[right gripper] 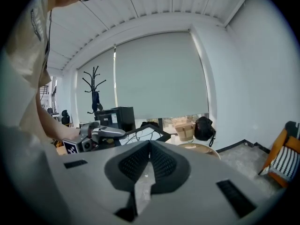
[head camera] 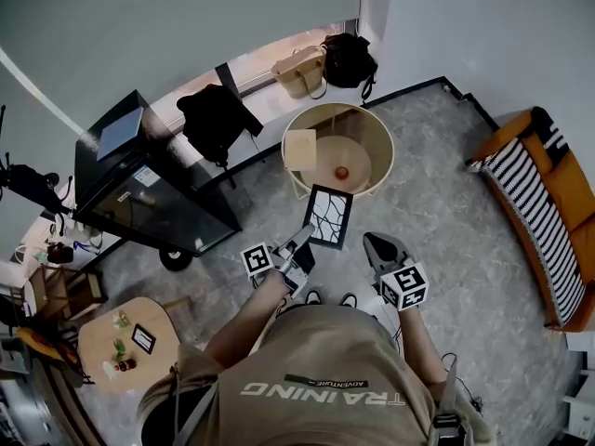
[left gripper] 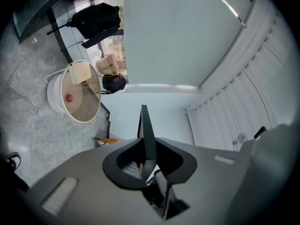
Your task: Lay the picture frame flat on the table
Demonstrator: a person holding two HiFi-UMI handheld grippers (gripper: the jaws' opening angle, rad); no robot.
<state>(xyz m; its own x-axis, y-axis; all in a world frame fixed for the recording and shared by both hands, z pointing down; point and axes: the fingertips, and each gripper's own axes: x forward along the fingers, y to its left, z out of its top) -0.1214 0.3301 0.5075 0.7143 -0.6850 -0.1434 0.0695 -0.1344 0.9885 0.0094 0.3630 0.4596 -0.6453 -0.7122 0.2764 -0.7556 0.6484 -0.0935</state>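
Grey speckled floor meeting pale walls and a drawn window blind (head camera: 186,17), with a beige tote (head camera: 299,71) and a black bag (head camera: 349,59) parked on the low sill. To the left, a black cabinet (head camera: 139,189) with a black backpack (head camera: 214,119) slumped beside it; to the right, an orange seat (head camera: 548,203) with a striped cushion. At centre, a round table (head camera: 383,137) with a raised rim, carrying a small red ball (head camera: 341,172) and a beige square card (head camera: 300,149). Just short of that table's near rim and clear of its top, the picture frame (head camera: 327,216): rectangular, black-bordered, its white face crossed by dark branching lines, tilted and held up in the air. Gripped at its lower left edge by the left gripper (head camera: 302,242), fingers drawn narrow and pinching the thin black border, which appears edge-on between them in the left gripper view. Alongside and apart from the frame, the right gripper (head camera: 372,242), fingers pressed together on nothing. At the lower left corner of the head view, a small wooden side table (head camera: 102,337) with a few small items on it.
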